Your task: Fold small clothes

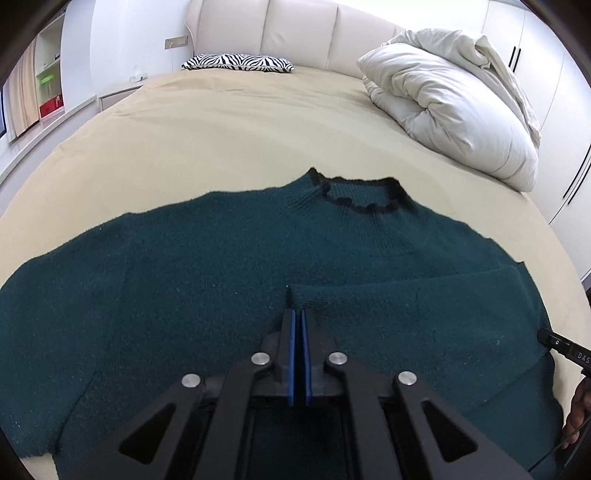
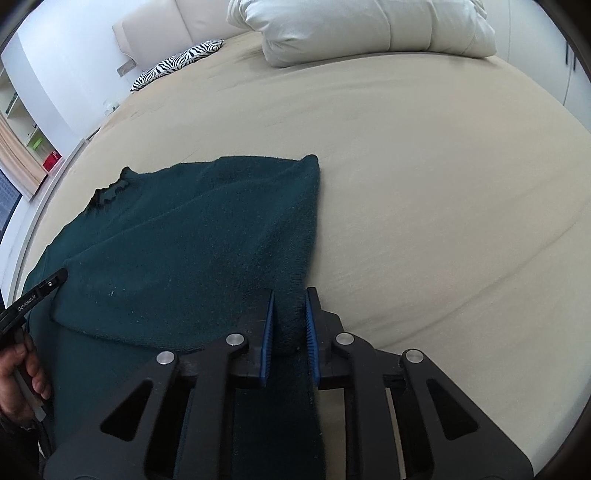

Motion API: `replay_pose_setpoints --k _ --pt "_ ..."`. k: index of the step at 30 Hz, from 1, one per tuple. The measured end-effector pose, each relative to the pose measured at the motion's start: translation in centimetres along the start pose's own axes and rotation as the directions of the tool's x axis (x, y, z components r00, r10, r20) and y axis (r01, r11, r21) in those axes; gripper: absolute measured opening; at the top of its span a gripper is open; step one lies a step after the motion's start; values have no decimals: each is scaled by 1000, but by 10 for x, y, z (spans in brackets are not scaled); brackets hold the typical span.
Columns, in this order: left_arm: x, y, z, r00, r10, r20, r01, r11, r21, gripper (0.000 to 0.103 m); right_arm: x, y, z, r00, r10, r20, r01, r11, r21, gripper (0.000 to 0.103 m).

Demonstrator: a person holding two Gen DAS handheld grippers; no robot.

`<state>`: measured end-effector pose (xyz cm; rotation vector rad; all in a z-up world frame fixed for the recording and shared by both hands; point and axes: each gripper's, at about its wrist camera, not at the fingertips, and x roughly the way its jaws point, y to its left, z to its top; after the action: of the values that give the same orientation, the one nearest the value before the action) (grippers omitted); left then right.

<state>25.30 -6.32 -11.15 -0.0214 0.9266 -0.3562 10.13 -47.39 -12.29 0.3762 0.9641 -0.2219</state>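
A dark green knitted sweater [image 1: 184,277] with a black-trimmed collar [image 1: 358,195] lies flat on the beige bed [image 1: 221,140]. One sleeve [image 1: 424,306] is folded across its chest. My left gripper [image 1: 297,312] is shut, its blue pads pinching the cuff end of that sleeve. In the right wrist view the same sweater [image 2: 184,240] fills the left half. My right gripper [image 2: 290,295] is shut on the thick folded edge at the sweater's right side, which fills the gap between the pads. Each gripper's black finger shows at the rim of the other's view [image 1: 561,347] [image 2: 37,291].
A bundled white duvet [image 1: 454,110] lies at the bed's far right. A zebra-print pillow [image 1: 238,62] rests against the padded headboard [image 1: 295,29]. Shelves [image 1: 48,92] stand at the left, white wardrobe doors [image 1: 546,55] at the right. Bare sheet [image 2: 443,184] stretches right of the sweater.
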Motion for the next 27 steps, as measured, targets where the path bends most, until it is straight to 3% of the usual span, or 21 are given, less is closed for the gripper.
replay_pose_setpoints --k 6,9,12,16,18,20,21,23,27 --pt "-1 6 -3 1000 -18 23 19 1000 -24 8 8 -21 -1 993 122 3 -122 989 89 14" --pt "-6 8 -5 999 -22 46 24 999 -38 14 -4 -30 3 994 109 32 -112 984 136 22" --pt "-13 10 -6 998 -15 61 19 998 -66 19 -24 -35 12 994 16 107 -35 985 171 26" --pt "-28 5 -10 994 14 105 -7 998 -67 23 -28 -6 20 980 140 141 -154 984 95 26" --pt "-23 1 -15 997 29 75 -26 999 -45 24 -12 5 20 985 148 93 -153 987 50 26" --pt "-17 2 -19 998 31 57 -29 999 -35 25 18 4 16 992 123 10 -123 990 71 23" --pt "-16 3 -18 998 24 53 -22 999 -36 25 29 -6 14 989 146 7 -145 984 106 22" --pt "-15 6 -18 999 13 48 -10 999 -45 26 26 -17 16 981 189 32 -192 967 168 19" --pt "-13 7 -19 998 4 56 -1 999 -51 26 -1 -19 21 982 148 115 -166 972 166 23"
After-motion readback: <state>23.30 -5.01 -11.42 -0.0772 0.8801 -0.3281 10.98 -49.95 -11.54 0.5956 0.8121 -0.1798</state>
